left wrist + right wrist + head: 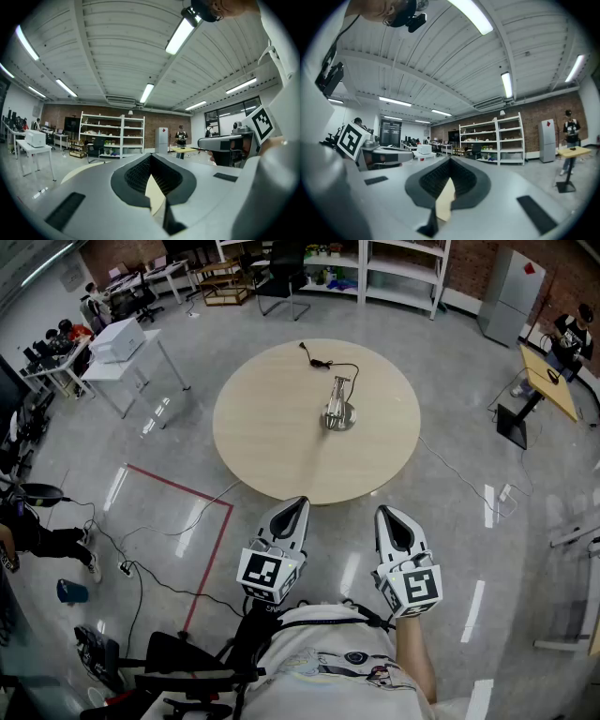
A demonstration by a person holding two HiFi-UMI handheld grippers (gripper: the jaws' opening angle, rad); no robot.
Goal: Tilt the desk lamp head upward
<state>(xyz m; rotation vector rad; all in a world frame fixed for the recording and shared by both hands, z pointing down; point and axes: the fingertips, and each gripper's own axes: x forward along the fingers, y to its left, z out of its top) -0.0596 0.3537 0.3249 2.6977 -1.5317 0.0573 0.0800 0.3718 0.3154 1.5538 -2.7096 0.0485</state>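
Observation:
A small silver desk lamp point(338, 409) stands on its round base near the middle of the round beige table point(272, 437), its head folded low. Its black cord point(323, 362) trails toward the table's far edge. My left gripper point(296, 505) and right gripper point(391, 514) hang side by side over the floor, short of the table's near edge and well apart from the lamp. Both point at the table. The left gripper point(151, 157) is shut and holds nothing. The right gripper point(450, 161) is likewise shut and empty. Neither gripper view shows the lamp.
Red tape point(178, 488) and loose cables point(141, 540) mark the floor at the left. A white table with a printer point(117, 338) stands far left, shelves point(394, 268) and a chair point(281, 277) at the back, a yellow desk point(548, 381) with a person at the right.

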